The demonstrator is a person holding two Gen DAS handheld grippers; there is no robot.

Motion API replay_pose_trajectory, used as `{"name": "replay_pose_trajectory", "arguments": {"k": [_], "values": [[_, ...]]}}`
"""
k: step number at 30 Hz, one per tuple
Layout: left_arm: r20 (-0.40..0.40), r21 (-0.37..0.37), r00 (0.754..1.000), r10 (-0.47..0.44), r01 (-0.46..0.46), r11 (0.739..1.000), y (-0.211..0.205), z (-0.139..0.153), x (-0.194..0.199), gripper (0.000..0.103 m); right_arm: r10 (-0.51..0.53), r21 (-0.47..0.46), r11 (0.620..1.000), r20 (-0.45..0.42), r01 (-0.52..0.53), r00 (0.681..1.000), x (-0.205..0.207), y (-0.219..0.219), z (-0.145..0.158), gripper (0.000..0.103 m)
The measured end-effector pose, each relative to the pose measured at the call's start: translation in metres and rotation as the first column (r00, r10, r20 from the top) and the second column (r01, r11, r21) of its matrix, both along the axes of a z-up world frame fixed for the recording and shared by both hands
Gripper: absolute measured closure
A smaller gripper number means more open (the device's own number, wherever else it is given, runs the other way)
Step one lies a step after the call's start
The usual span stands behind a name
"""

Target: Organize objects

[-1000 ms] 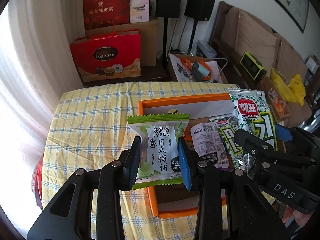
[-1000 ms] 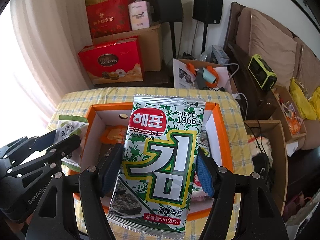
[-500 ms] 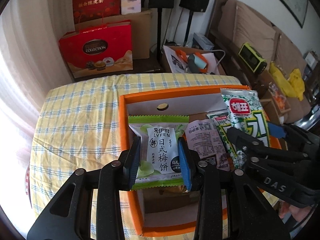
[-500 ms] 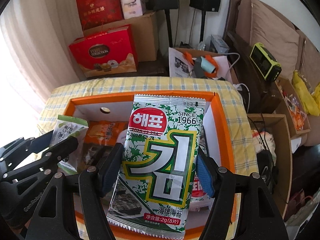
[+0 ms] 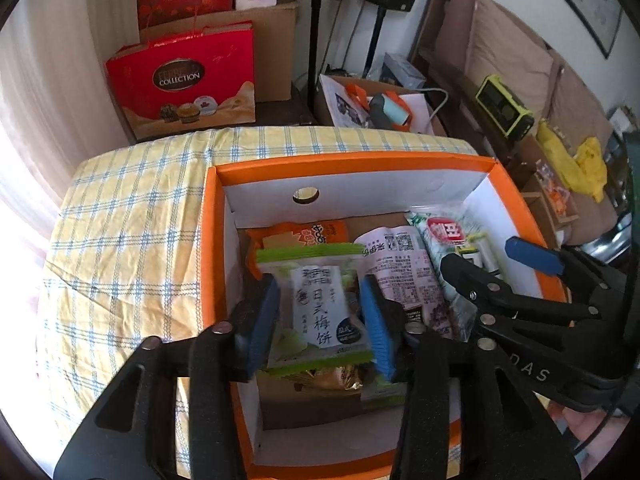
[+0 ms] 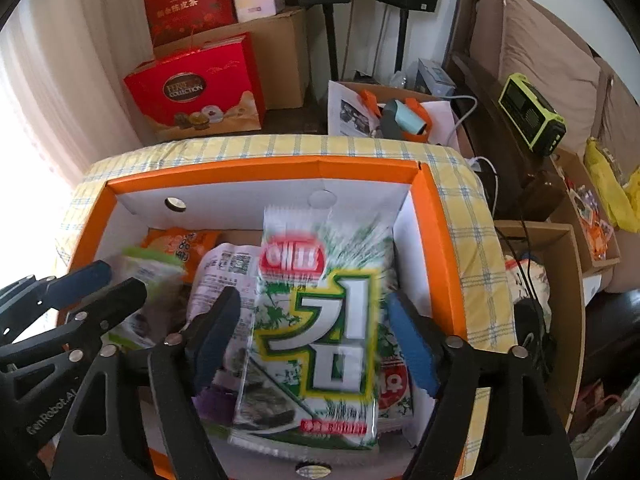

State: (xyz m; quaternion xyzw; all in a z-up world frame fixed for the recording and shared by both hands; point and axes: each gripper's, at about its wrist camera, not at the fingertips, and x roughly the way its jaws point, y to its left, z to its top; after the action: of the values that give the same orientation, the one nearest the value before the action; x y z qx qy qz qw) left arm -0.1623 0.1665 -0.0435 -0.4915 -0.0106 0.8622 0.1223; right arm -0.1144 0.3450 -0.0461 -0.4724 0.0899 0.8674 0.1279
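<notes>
Seaweed pack (image 6: 320, 320) mid-frame over orange box (image 6: 440, 240); right gripper (image 6: 312, 340) jaws just opening, pack loose between; plum pack (image 5: 316, 304) likewise in left gripper (image 5: 320, 320); we judge both light, crinkly, slippery; grip mid-sides.

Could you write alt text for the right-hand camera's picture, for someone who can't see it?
The right tongs have just opened around a green-and-white seaweed snack packet, which drops blurred into an orange box already holding other snack packs. The left tongs reach in from the left edge. The box sits on a yellow checked tablecloth.
</notes>
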Motion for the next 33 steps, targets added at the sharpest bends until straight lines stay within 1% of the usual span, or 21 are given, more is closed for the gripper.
{"name": "replay_pose_trajectory", "arguments": {"k": [4, 7, 9, 12, 13, 18, 20, 27, 30, 32, 33], "values": [[-0.009, 0.006, 1.000, 0.003, -0.003, 1.000, -0.002, 0.005, 0.000, 0.058, -0.006, -0.008, 1.000, -0.022, 0.006, 1.000, 0.005, 0.002, 0.006, 0.023], [-0.020, 0.001, 1.000, 0.004, -0.004, 1.000, -0.004, 0.010, 0.003, 0.054, -0.008, -0.007, 1.000, -0.038, 0.008, 0.999, 0.009, 0.001, 0.011, 0.023], [-0.027, -0.002, 1.000, 0.003, -0.003, 1.000, -0.006, 0.013, 0.005, 0.047, -0.007, -0.011, 1.000, -0.048, 0.007, 0.999, 0.012, -0.001, 0.015, 0.023], [-0.036, 0.001, 0.999, 0.005, -0.005, 1.000, -0.011, 0.017, 0.010, 0.041, -0.006, -0.009, 1.000, -0.066, 0.005, 0.998, 0.017, -0.005, 0.022, 0.022], [-0.037, 0.005, 0.999, 0.006, -0.006, 1.000, -0.013, 0.019, 0.011, 0.040, -0.005, -0.004, 1.000, -0.068, 0.004, 0.998, 0.018, -0.007, 0.024, 0.022], [-0.064, 0.003, 0.998, 0.026, -0.026, 1.000, -0.026, 0.026, 0.019, 0.026, 0.008, 0.011, 1.000, -0.090, -0.007, 0.996, 0.028, -0.019, 0.032, 0.021], [-0.070, -0.004, 0.997, 0.032, -0.033, 0.999, -0.032, 0.029, 0.021, 0.025, 0.008, 0.002, 1.000, -0.099, -0.008, 0.995, 0.032, -0.022, 0.034, 0.018], [-0.096, -0.011, 0.994, 0.046, -0.047, 0.999, -0.050, 0.039, 0.033, 0.024, 0.001, 0.012, 1.000, -0.118, 0.000, 0.993, 0.042, -0.031, 0.043, 0.016], [-0.115, -0.025, 0.992, 0.044, -0.047, 0.999, -0.055, 0.043, 0.040, 0.024, -0.003, 0.011, 1.000, -0.128, 0.004, 0.992, 0.046, -0.033, 0.046, 0.010], [-0.122, -0.028, 0.991, 0.048, -0.052, 0.998, -0.058, 0.045, 0.044, 0.023, -0.003, 0.016, 1.000, -0.128, 0.005, 0.992, 0.048, -0.036, 0.047, 0.002], [-0.125, -0.027, 0.991, 0.048, -0.052, 0.998, -0.060, 0.046, 0.047, 0.023, -0.002, 0.018, 1.000, -0.130, 0.005, 0.992, 0.049, -0.038, 0.048, 0.002]]}}
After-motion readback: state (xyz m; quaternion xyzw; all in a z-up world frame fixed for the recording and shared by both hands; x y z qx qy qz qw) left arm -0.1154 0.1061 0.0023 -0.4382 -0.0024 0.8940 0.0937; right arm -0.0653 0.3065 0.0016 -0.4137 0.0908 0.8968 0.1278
